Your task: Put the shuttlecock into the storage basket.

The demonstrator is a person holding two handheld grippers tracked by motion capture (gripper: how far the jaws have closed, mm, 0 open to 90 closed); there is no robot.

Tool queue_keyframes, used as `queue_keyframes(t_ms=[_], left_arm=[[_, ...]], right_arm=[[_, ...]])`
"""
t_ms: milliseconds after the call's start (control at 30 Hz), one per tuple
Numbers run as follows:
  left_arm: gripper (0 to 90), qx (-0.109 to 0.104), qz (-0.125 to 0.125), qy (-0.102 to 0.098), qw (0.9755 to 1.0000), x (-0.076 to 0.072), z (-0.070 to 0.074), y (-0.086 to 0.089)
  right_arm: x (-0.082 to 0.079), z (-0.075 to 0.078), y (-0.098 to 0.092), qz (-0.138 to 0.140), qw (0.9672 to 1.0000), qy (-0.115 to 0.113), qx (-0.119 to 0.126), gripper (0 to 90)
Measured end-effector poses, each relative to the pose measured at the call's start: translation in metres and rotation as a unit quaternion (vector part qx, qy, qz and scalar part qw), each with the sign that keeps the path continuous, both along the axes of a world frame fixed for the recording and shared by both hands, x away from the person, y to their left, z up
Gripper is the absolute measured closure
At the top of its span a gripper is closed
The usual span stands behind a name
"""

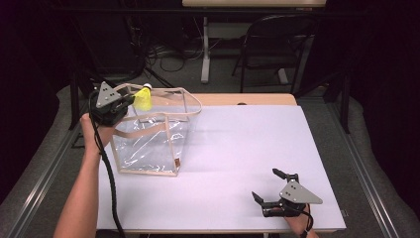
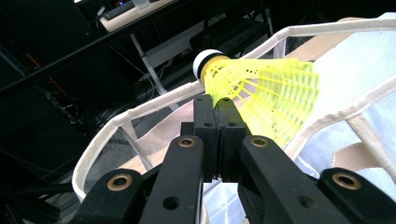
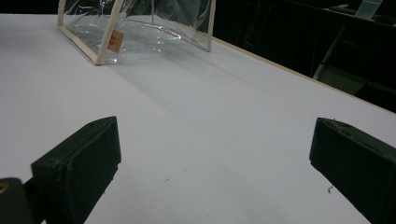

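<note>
My left gripper (image 2: pixel 215 105) pinches a neon-yellow shuttlecock (image 2: pixel 261 88), white-capped with a mesh skirt, over the clear bag (image 1: pixel 148 139). My right gripper (image 1: pixel 272 186) rests open on the table (image 1: pixel 237 148).

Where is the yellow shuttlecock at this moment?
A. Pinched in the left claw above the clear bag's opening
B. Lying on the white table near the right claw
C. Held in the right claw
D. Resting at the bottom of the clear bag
A: the left claw is shut on the yellow shuttlecock over the clear bag rim, while the right claw sits open.
</note>
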State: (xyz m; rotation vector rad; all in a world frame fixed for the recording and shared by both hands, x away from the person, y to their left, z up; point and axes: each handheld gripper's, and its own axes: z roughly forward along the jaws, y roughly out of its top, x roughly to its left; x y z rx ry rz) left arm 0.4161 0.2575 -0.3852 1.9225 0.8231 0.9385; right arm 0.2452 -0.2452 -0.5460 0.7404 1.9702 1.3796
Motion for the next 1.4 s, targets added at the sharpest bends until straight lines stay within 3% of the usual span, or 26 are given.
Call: queue_keyframes(t_ms=[800,1400], left_arm=[[89.2,0.021,0.021,0.015,0.9994,0.006,-0.012,-0.001],[89.2,0.021,0.035,0.036,0.9985,0.012,-0.019,0.001]], right_arm=[[0.000,0.000,-0.001,0.000,1.0000,0.000,-0.001,1.5],[0.000,0.000,0.000,-0.001,1.0000,0.001,0.000,1.5]])
